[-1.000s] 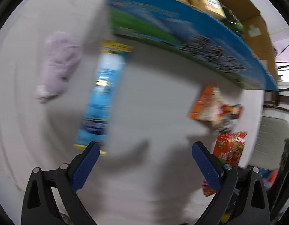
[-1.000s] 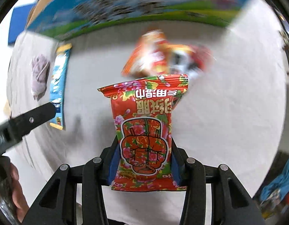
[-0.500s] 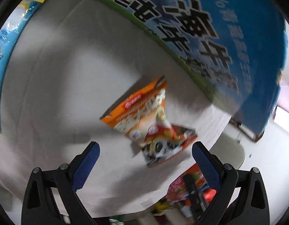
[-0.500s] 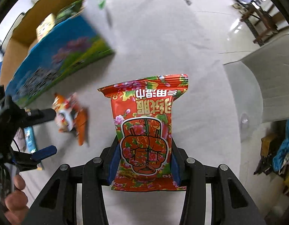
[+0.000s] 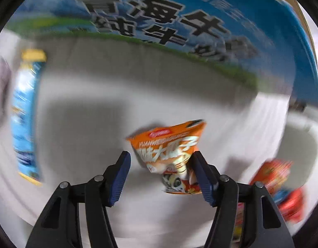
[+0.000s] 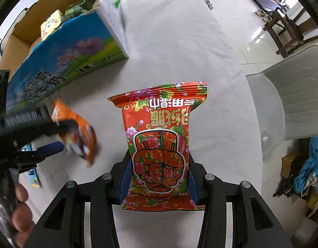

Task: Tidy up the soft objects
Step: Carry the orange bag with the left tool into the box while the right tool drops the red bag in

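Right gripper (image 6: 159, 177) clamped a red floral wet-wipe pack (image 6: 160, 136) between its blue pads, pack projecting fwd over the white table (image 6: 179, 41). Left gripper (image 5: 162, 174) stood partly open around an orange snack bag (image 5: 169, 148); right pad touching bag, left pad apart. Blue carton (image 5: 179, 10) lay beyond

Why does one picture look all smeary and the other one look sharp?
In the left wrist view, the blue carton and long blue packet are streaked by motion blur; only the left hand-held gripper is crisp. In the right wrist view, the red pack is sharp, but the orange bag is smeared.
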Demonstrator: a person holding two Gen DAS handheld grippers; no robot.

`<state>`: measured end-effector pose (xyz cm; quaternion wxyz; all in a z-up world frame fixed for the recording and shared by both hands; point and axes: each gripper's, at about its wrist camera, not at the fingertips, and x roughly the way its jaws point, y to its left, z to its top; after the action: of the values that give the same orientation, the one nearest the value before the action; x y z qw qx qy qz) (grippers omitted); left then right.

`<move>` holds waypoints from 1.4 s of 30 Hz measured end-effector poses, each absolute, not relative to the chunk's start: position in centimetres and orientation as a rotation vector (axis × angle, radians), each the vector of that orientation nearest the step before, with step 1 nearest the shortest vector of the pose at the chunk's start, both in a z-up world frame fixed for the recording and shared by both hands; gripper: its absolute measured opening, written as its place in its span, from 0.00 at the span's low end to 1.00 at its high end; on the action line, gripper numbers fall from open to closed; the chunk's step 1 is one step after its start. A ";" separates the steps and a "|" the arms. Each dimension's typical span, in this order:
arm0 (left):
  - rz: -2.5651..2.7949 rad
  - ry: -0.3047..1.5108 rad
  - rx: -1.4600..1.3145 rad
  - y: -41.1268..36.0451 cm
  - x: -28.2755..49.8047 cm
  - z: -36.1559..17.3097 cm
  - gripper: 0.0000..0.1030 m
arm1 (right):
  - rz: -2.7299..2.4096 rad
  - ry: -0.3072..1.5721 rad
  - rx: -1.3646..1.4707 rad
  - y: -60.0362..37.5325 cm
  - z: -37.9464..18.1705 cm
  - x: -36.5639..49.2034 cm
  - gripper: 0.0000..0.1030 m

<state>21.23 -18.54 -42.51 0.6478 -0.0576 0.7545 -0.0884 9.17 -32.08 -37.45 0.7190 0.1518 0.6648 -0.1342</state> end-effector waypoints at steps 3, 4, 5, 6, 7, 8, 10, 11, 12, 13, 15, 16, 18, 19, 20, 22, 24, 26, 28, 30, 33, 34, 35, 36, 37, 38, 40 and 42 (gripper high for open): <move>-0.194 1.729 -0.113 -17.4 20.7 -42.8 0.62 | -0.284 1.476 0.315 -31.7 -37.5 9.1 0.46; -0.193 1.752 -0.157 -17.0 20.8 -43.1 0.62 | -0.281 1.481 0.315 -31.5 -37.7 9.1 0.46; -0.192 1.775 -0.203 -16.7 20.8 -43.5 0.62 | -0.281 1.488 0.317 -31.4 -38.0 9.1 0.46; -0.189 1.797 -0.252 -16.4 20.8 -43.9 0.63 | -0.281 1.492 0.320 -31.6 -38.1 9.0 0.46; -0.181 1.812 -0.302 -16.2 20.8 -44.4 0.64 | -0.279 1.498 0.326 -31.5 -38.5 9.1 0.46; -0.177 1.818 -0.328 -16.2 20.7 -44.6 0.64 | -0.277 1.504 0.336 -31.4 -38.7 9.2 0.46; -0.164 1.811 -0.329 -16.8 20.6 -45.0 0.68 | -0.270 1.511 0.337 -31.1 -39.4 9.3 0.46; -0.165 1.803 -0.318 -17.2 20.5 -45.0 0.68 | -0.268 1.516 0.333 -30.7 -39.6 9.5 0.46; -0.171 1.788 -0.281 -18.2 20.2 -45.0 0.66 | -0.264 1.520 0.329 -30.5 -39.9 9.6 0.46; -0.183 1.768 -0.263 -19.1 20.0 -44.9 0.58 | -0.259 1.528 0.329 -30.3 -40.2 9.7 0.46; -0.214 1.739 -0.233 -20.7 19.7 -44.3 0.45 | -0.256 1.536 0.327 -30.2 -40.5 9.6 0.46; -0.223 1.732 -0.219 -21.0 19.6 -44.0 0.40 | -0.256 1.537 0.322 -30.5 -40.6 9.6 0.46; -0.231 1.709 -0.195 -21.4 19.4 -43.5 0.37 | -0.258 1.536 0.319 -30.9 -40.6 9.4 0.46; -0.229 1.691 -0.181 -22.0 19.2 -43.2 0.36 | -0.258 1.535 0.319 -31.0 -40.6 9.5 0.46; -0.227 1.678 -0.169 -22.8 19.1 -43.3 0.35 | -0.258 1.532 0.317 -31.1 -40.4 9.4 0.46; -0.223 1.650 -0.156 -22.7 18.5 -42.5 0.35 | -0.257 1.530 0.312 -31.2 -40.0 9.5 0.46; -0.225 1.611 -0.145 -21.6 17.8 -40.9 0.35 | -0.248 1.523 0.311 -30.6 -39.1 9.7 0.46; -0.239 1.576 -0.128 -21.5 17.1 -39.5 0.35 | -0.228 1.513 0.310 -30.4 -38.1 9.8 0.46; -0.256 1.530 -0.124 -20.3 17.2 -37.4 0.35 | -0.199 1.499 0.314 -29.7 -36.6 10.0 0.46; -0.268 1.487 -0.127 -20.5 17.3 -35.4 0.35 | -0.163 1.479 0.320 -29.3 -34.9 10.3 0.46; -0.294 1.403 -0.135 -20.0 17.9 -31.1 0.35 | -0.101 1.435 0.322 -28.5 -32.0 11.1 0.46; -0.298 1.383 -0.134 -19.9 18.1 -30.5 0.35 | -0.080 1.421 0.327 -28.2 -31.0 11.5 0.46; -0.304 1.365 -0.138 -18.3 19.0 -29.1 0.35 | -0.050 1.400 0.335 -27.9 -29.6 12.2 0.46; -0.314 1.339 -0.138 -17.0 19.9 -27.3 0.35 | -0.037 1.389 0.337 -27.7 -28.8 12.7 0.46; -0.316 1.322 -0.135 -15.5 20.6 -26.0 0.35 | -0.017 1.368 0.337 -27.5 -27.6 13.6 0.46; -0.315 1.303 -0.129 -13.3 22.3 -25.3 0.35 | -0.003 1.352 0.337 -27.2 -26.5 14.5 0.46; -0.301 1.256 -0.097 -12.4 24.5 -23.8 0.35 | 0.010 1.329 0.333 -27.0 -25.2 15.9 0.46; -0.283 1.232 -0.081 -10.1 27.3 -22.8 0.35 | 0.006 1.306 0.324 -26.8 -24.1 17.5 0.46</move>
<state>27.33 -10.11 -22.80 0.8060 -0.0378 0.5758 -0.1320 17.54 -26.81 -24.11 0.7821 0.1499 0.6048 0.0030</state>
